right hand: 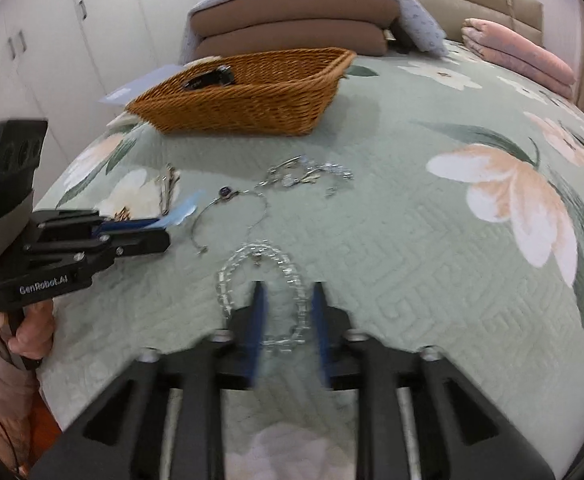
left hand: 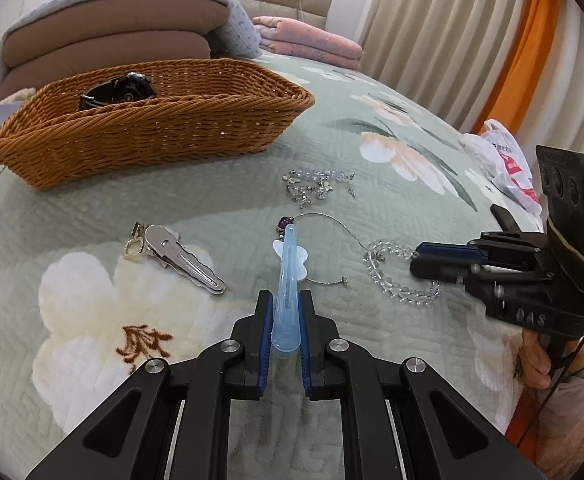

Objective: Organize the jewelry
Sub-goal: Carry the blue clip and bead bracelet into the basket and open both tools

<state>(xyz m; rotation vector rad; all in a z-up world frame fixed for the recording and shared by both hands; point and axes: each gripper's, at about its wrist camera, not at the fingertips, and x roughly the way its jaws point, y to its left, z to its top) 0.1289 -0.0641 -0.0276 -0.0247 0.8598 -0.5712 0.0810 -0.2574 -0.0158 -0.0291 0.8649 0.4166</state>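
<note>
My left gripper point(left hand: 285, 300) is shut on a light blue hair clip point(left hand: 287, 288), held just above the bed; it also shows in the right wrist view point(right hand: 181, 210). My right gripper point(right hand: 285, 292) is open, its fingers on either side of a clear bead bracelet point(right hand: 259, 280), also seen in the left wrist view point(left hand: 392, 272). A thin chain with a purple stone point(left hand: 283, 224), a crystal charm bracelet point(left hand: 316, 186) and a silver hair clip point(left hand: 183, 258) lie on the quilt. A wicker basket point(left hand: 151, 128) holds a black watch point(left hand: 119, 90).
The floral quilt point(right hand: 432, 260) covers the bed. Stacked brown cushions point(right hand: 292, 24) and a pink folded blanket point(right hand: 520, 56) sit behind the basket. A plastic bag point(left hand: 504, 160) lies at the bed's right edge, by the curtains.
</note>
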